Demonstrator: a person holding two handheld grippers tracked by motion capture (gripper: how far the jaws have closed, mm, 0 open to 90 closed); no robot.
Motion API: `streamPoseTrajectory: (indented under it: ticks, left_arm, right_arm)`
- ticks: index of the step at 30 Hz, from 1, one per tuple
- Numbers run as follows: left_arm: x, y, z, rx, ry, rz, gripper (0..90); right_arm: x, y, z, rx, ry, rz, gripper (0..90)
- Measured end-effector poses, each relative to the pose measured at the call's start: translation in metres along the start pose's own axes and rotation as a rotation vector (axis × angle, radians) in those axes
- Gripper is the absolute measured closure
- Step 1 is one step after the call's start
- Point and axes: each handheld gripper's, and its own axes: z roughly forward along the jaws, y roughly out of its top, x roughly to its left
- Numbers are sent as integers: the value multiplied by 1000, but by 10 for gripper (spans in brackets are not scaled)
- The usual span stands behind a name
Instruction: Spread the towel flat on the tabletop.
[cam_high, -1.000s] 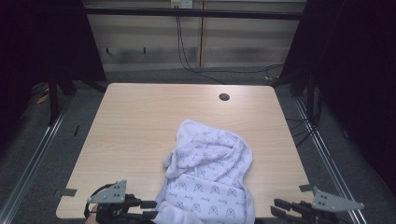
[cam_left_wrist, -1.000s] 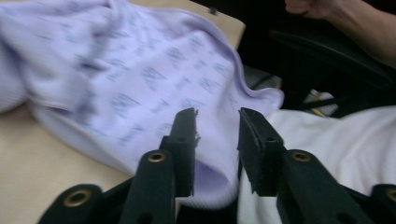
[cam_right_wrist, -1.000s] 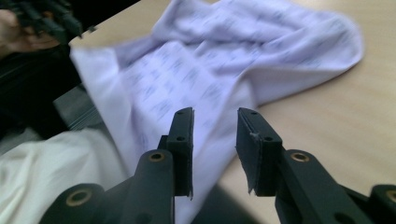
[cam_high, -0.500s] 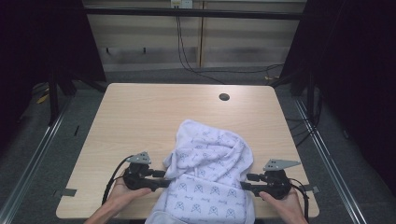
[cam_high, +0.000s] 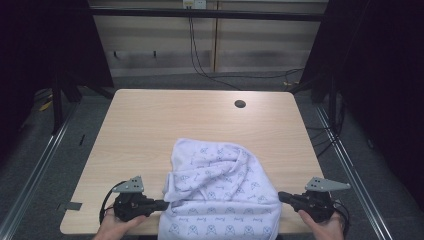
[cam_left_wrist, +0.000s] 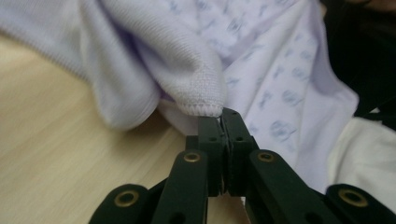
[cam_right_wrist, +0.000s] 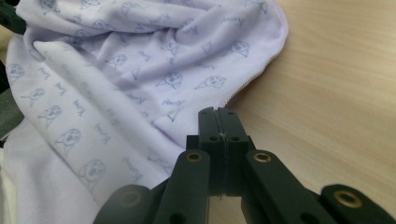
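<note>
A pale lilac cloth (cam_high: 220, 200) printed with small dog faces lies crumpled on the wooden table (cam_high: 200, 120), its near part hanging over the front edge. My left gripper (cam_high: 165, 204) lies level at the cloth's left side. Its jaws have just been closing and are now shut on a stitched hem (cam_left_wrist: 201, 108) of the cloth (cam_left_wrist: 261, 56). My right gripper (cam_high: 281, 196) lies level at the right side. Its jaws have also just been closing and now pinch the cloth's (cam_right_wrist: 116, 70) edge at their tips (cam_right_wrist: 218, 112).
A hand (cam_high: 112, 230) holds the left gripper and another hand (cam_high: 325, 227) the right one, both at the front edge. A round cable hole (cam_high: 240, 104) sits at the far right of the tabletop. Bare wood stretches behind the cloth. Dark frames and cables surround the table.
Both grippers came in from the front corners to the cloth's sides, then drew slightly outward and toward the front edge. Their jaws went from open to shut, and the cloth's near part now lies wider.
</note>
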Motion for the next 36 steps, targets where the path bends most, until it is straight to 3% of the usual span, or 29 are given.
streamPoseTrajectory:
  ticks: [4,7,9,14,18,20,23,25,26,28,29,32,36]
  left_arm:
    - [5,-1,-4,7,5,-15,879]
    - [5,-7,-9,10,-1,-30,873]
    - [5,-6,-11,-3,-3,-34,834]
    - [11,13,-12,-104,32,-16,630]
    - [21,38,-5,-191,64,-31,514]
    - [28,52,6,-178,75,-26,457]
    - [40,65,31,-120,69,-36,431]
    - [45,65,49,-61,66,-55,456]
    - [45,63,57,-14,69,-42,502]
    - [40,58,66,40,77,9,691]
    - [38,56,67,45,65,22,755]
    - [36,55,65,53,50,33,798]
    - [35,50,60,39,27,22,788]
  right_arm:
    - [-1,-6,3,66,-53,-19,898]
    - [-8,-14,-2,85,-55,12,897]
    - [-9,-16,-5,95,-24,23,878]
    - [-8,2,2,20,-26,-20,626]
    - [-16,30,28,-5,21,-50,595]
    - [-20,47,49,7,21,-76,577]
    - [-26,74,81,9,17,-109,551]
    - [-28,89,101,13,28,-114,537]
    - [-28,95,112,18,26,-117,526]
    - [-27,101,132,48,22,-132,520]
    - [-27,102,143,68,16,-147,518]
    - [-24,98,165,115,8,-147,536]
    - [-17,95,159,149,-6,-162,745]
